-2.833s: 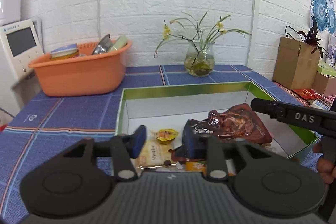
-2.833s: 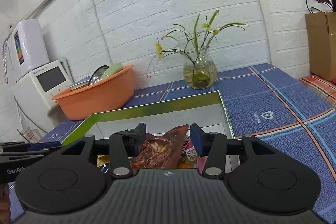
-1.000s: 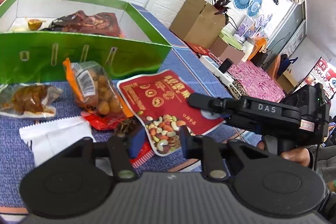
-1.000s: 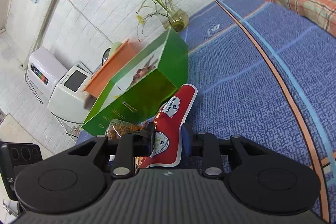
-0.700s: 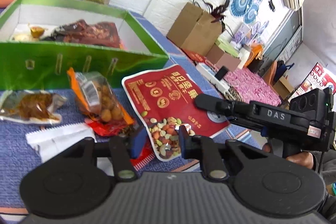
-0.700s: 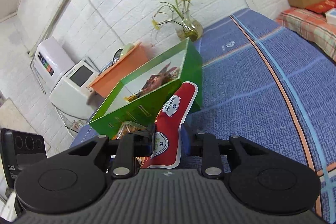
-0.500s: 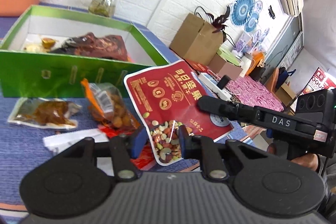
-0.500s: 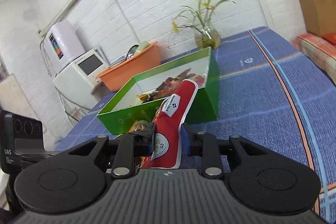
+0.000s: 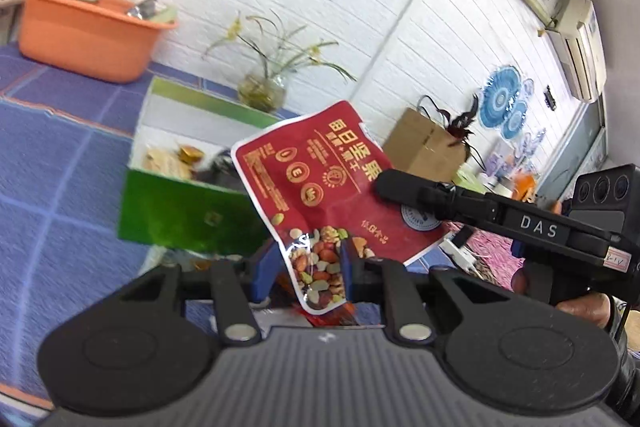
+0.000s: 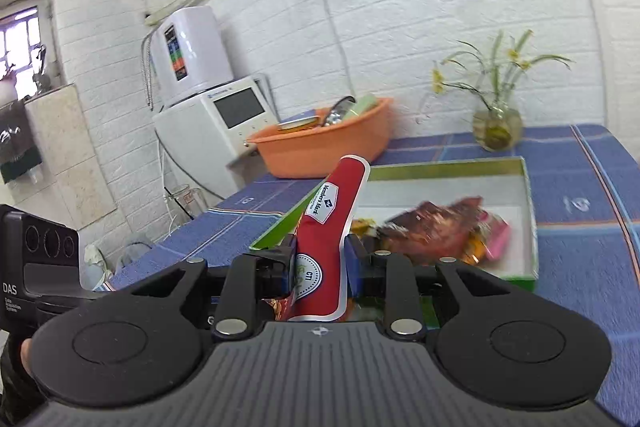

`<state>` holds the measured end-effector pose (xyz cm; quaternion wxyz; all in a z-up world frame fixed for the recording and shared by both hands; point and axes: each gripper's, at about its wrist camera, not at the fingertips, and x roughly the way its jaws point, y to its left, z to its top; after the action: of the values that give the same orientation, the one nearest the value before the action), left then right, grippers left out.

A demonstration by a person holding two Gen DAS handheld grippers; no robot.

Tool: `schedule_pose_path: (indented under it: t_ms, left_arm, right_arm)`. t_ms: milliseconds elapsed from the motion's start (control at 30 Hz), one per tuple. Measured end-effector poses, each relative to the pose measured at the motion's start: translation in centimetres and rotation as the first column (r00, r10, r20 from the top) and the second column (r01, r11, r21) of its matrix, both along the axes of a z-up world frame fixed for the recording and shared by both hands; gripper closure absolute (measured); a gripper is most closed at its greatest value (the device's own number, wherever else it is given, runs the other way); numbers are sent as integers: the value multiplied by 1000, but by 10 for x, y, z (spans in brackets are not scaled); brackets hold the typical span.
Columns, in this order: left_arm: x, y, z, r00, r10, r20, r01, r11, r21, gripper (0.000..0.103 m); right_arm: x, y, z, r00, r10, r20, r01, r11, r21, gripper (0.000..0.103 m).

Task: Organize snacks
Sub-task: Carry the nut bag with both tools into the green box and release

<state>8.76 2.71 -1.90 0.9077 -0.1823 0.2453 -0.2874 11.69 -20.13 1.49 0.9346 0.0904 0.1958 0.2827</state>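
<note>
Your left gripper (image 9: 307,269) is clamped on the bottom corner of the red nut bag (image 9: 320,187), right on the clear window where the nuts show. Your right gripper (image 10: 318,267) is pinching the same bag by its side edge, near the round white stamp. So both grippers hold one bag, and it hangs in the air in the middle of each frame, above and in front of the green box (image 10: 532,227).

The bag is soft and shiny. It bends where you hold it, and it could slip, so I think a grip on the flat sealed edge is best. Squeezing the middle could crush the nuts. It looks light, but the nuts may slide to the low end and tip it.

The box already holds a brown snack pack (image 10: 436,223), right of center in the right wrist view
</note>
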Motion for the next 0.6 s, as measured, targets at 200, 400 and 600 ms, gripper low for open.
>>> schedule_pose_path:
  t_ms: [200,400,600]
  left_arm:
    - [34,6,22,998,54,38,-57,995,82,92]
    - [67,2,38,994,81,68,-89,988,125,93]
    - [103,-7,27,991,129,32,-133,972,196,93]
  right_arm:
    - [31,18,2,1000,27,12,-27,1000,0,57]
    - [52,26,5,998,-22,54,19,998,57,58]
    - [90,11,-4,991,-132,8,129,980,152,58]
